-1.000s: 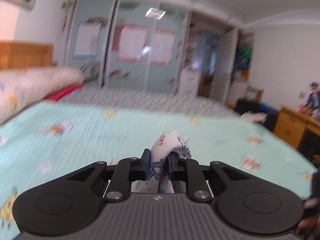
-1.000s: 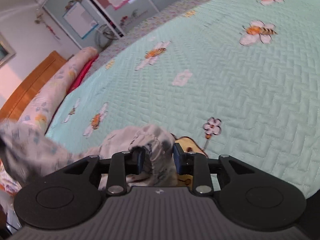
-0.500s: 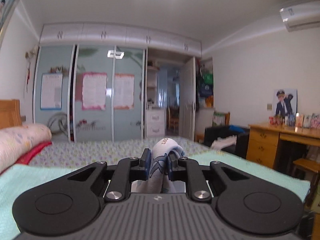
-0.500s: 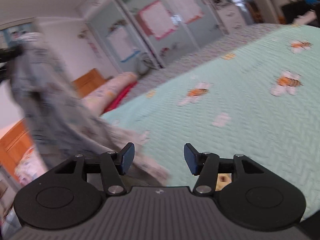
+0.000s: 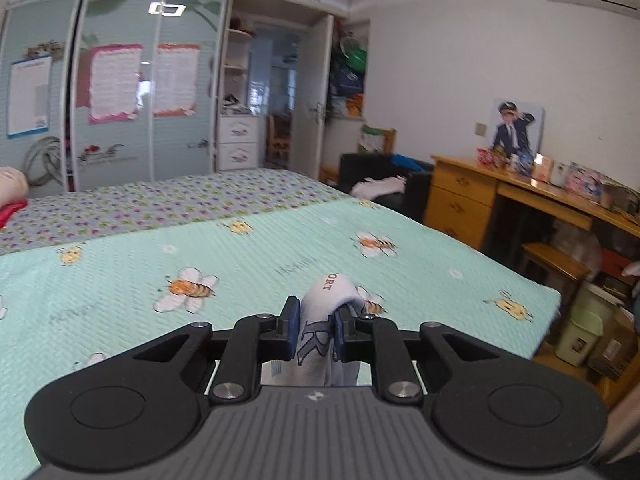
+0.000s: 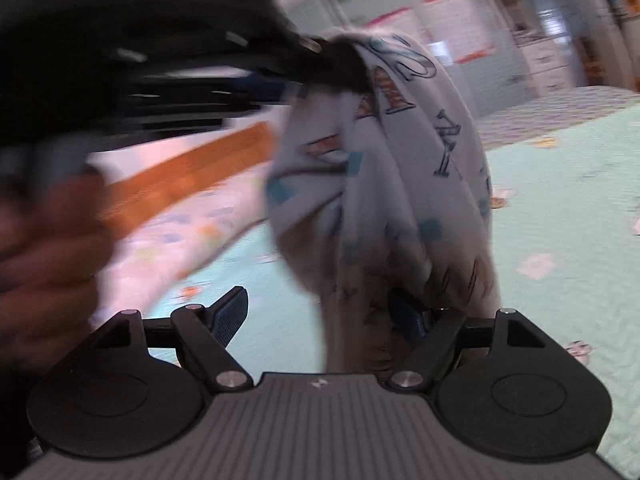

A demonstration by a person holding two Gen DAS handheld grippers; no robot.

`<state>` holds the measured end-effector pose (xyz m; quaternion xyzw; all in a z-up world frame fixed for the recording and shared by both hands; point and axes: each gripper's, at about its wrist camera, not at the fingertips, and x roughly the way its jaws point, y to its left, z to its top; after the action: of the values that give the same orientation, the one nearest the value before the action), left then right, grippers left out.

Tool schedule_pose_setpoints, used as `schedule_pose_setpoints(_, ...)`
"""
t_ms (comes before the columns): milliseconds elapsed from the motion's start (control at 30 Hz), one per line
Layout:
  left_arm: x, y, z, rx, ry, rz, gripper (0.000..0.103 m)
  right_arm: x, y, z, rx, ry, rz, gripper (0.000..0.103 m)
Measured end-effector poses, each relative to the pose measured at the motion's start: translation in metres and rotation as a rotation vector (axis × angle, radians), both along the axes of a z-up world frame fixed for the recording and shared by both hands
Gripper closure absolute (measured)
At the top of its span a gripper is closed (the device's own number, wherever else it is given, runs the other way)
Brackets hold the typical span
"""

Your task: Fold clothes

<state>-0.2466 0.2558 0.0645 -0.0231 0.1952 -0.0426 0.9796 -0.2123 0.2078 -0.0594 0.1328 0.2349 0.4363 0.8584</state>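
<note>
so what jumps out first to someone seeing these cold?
The white letter-printed garment hanging in a bunch mid-frame in the right wrist view, pinched at its top by the left claw. Below it the right claw has just been opening, with the cloth draped over one finger. Behind everything lies the mint bee-print bedspread.

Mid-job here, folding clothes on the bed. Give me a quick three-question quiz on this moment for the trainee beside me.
1. True or false: the left gripper is clamped on the garment.
2. How do the right gripper's jaws stand? A) shut on cloth B) apart, not pinching C) out of view
3. What lies under the hanging garment?

Key:
1. True: its blue pads press a fold of white cloth with printed letters.
2. B: they have just been opening; the cloth hangs against one finger, unpinched.
3. The bed, with its green bee-print cover.
</note>
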Motion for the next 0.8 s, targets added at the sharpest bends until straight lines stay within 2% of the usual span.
schedule_pose_setpoints(33,-0.001,-0.001,-0.002,0.006,0.003,0.0,0.085,0.008,-0.001,-0.002,-0.008,0.012,-0.014,0.057)
schedule_pose_setpoints(67,-0.003,0.002,-0.003,0.003,0.001,0.009,0.084,0.016,-0.003,-0.004,-0.014,0.026,-0.022,0.099)
schedule_pose_setpoints(167,-0.011,0.023,-0.004,-0.048,-0.019,0.047,0.056,0.044,-0.041,-0.005,0.081,0.109,-0.106,0.098)
schedule_pose_setpoints(200,-0.015,0.032,-0.003,-0.084,-0.031,0.063,0.052,0.056,-0.057,-0.006,0.117,0.14,-0.153,0.098)
schedule_pose_setpoints(267,-0.021,0.045,-0.003,-0.146,-0.054,0.088,0.048,0.086,-0.098,-0.014,0.262,0.271,-0.268,0.097)
schedule_pose_setpoints(333,-0.026,0.056,-0.006,-0.191,-0.07,0.118,0.043,0.112,-0.144,-0.039,0.425,0.472,-0.455,0.088)
schedule_pose_setpoints(367,-0.028,0.059,-0.011,-0.194,-0.065,0.143,0.04,0.124,-0.168,-0.052,0.506,0.576,-0.552,0.069)
schedule_pose_setpoints(400,-0.028,0.062,-0.018,-0.192,-0.05,0.167,0.04,0.129,-0.182,-0.062,0.51,0.642,-0.599,0.056)
schedule_pose_setpoints(467,-0.025,0.066,-0.038,-0.18,0.002,0.212,0.04,0.135,-0.209,-0.083,0.491,0.762,-0.676,0.056)
schedule_pose_setpoints(533,-0.022,0.067,-0.062,-0.192,0.067,0.238,0.04,0.123,-0.218,-0.09,0.441,0.754,-0.674,0.055)
schedule_pose_setpoints(633,-0.019,0.053,-0.097,-0.2,0.148,0.218,0.041,0.095,-0.216,-0.088,0.338,0.662,-0.651,0.055)
schedule_pose_setpoints(733,-0.021,0.02,-0.113,-0.103,0.154,0.137,0.041,0.078,-0.194,-0.073,0.246,0.517,-0.539,0.054)
schedule_pose_setpoints(800,-0.019,-0.004,-0.12,0.001,0.143,0.074,0.04,0.073,-0.169,-0.06,0.16,0.405,-0.411,0.047)
